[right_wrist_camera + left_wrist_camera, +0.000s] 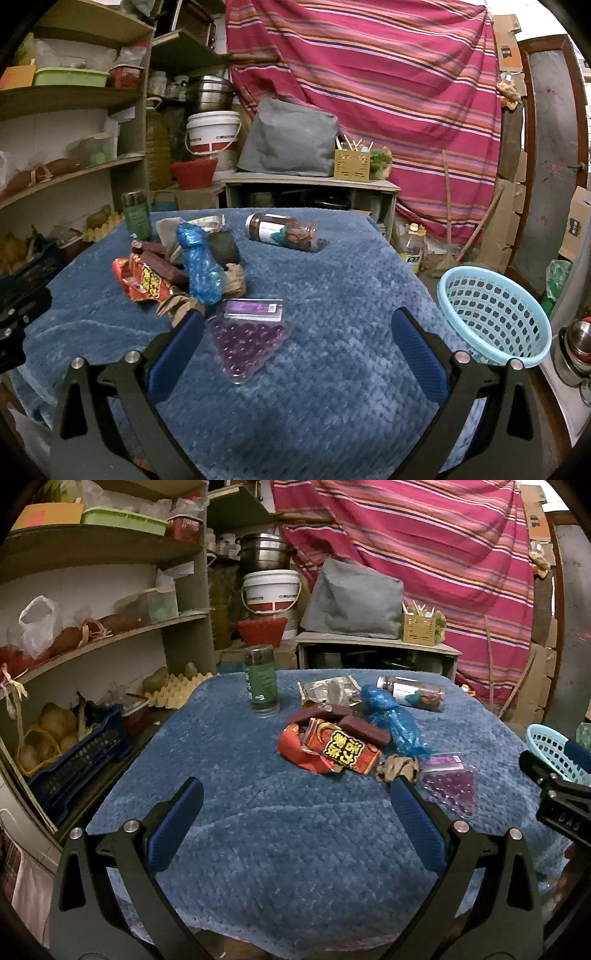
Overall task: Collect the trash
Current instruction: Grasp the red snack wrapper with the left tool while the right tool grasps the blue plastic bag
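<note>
A pile of trash lies on the blue table cover [288, 842]: a red snack wrapper [332, 751] [142, 282], a crumpled blue plastic bag [391, 716] [199, 258], dark red bars [354, 723], a silver foil wrapper [328, 690], brown crumpled paper [397, 768] [232, 280] and a clear packet of purple beads [448, 786] [245, 336]. A green upright jar [261, 679] [137, 216] and a clear jar lying on its side [413, 693] [282, 229] stand behind. My left gripper [295, 797] is open and empty, near the pile. My right gripper [297, 328] is open and empty, its left finger beside the bead packet.
A light blue plastic basket [495, 314] [554, 749] sits off the table's right edge. Cluttered shelves [92, 627] stand at the left. A low cabinet [310, 192] with a grey bag, a white bucket [212, 133] and a striped cloth lie behind the table.
</note>
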